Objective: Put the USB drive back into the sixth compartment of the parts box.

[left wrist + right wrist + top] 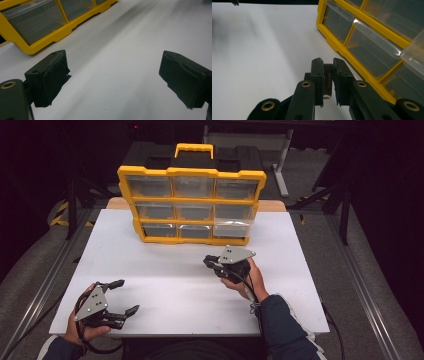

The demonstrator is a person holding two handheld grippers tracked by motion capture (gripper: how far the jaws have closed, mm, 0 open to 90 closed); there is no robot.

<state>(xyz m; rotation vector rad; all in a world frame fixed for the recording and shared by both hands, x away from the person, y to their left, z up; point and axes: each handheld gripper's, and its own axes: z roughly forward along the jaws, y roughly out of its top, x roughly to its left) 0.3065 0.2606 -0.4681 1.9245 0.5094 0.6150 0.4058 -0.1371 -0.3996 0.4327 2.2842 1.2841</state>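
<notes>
The right gripper (328,82) pinches a small metal piece (327,79) near the yellow drawer box (191,202), the left gripper (113,82) waits wide open and empty, and a weak pinch could drop the piece.

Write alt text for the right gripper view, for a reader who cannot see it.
The right hand-held gripper pinches a small flat metal piece between its black jaws above a white table. At right stands a yellow organizer with clear drawers.
</notes>
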